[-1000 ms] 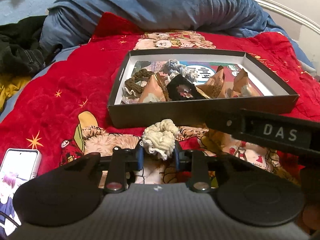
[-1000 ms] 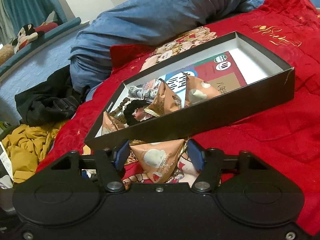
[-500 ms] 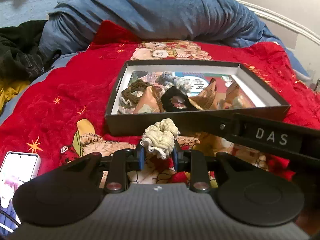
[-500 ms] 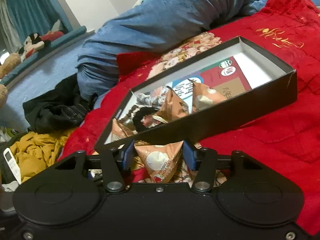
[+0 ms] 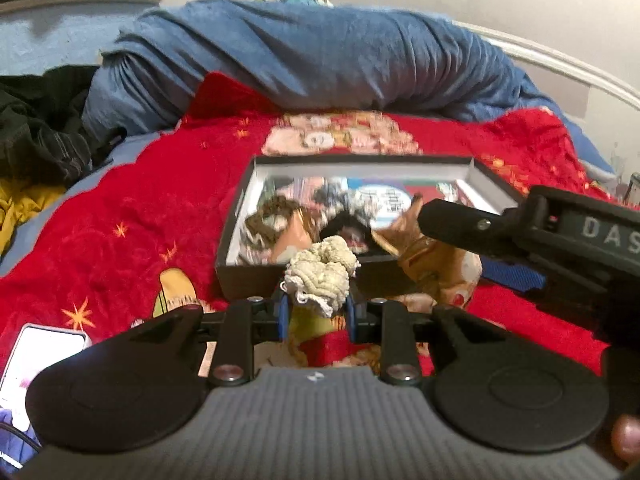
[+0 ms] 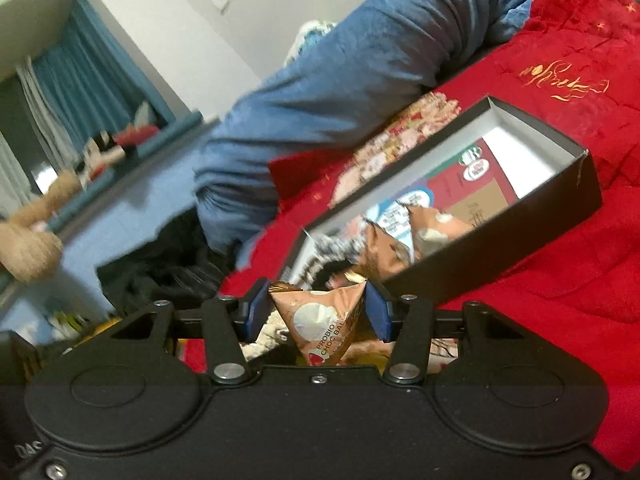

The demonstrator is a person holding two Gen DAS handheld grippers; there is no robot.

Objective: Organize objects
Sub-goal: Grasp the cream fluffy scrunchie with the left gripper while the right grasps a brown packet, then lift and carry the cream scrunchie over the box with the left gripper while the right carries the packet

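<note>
My left gripper [image 5: 316, 308] is shut on a cream knitted scrunchie [image 5: 322, 272], held above the red blanket just in front of the black box's near wall [image 5: 248, 276]. At the right of the left wrist view my right gripper [image 5: 500, 248] shows from the side. It is shut on a tan pyramid snack packet [image 6: 320, 320], its blue pads [image 6: 256, 312] pressing both sides, close to the box's near-left corner [image 6: 500, 236]. Inside the box lie a brown scrunchie [image 5: 272, 220], a black scrunchie [image 5: 348, 228] and more tan packets [image 6: 432, 228].
A red patterned blanket [image 5: 140, 208] covers the bed. A rolled blue duvet [image 5: 320, 60] lies behind the box. Dark clothes [image 5: 40, 128] and a yellow cloth [image 5: 20, 204] are heaped at the left. A phone [image 5: 40, 352] rests at the near left.
The right jaws narrowed onto the snack packet, and that gripper rose and rolled, tilting its view. The left gripper tilted up, so the scrunchie now sits before the box's front wall.
</note>
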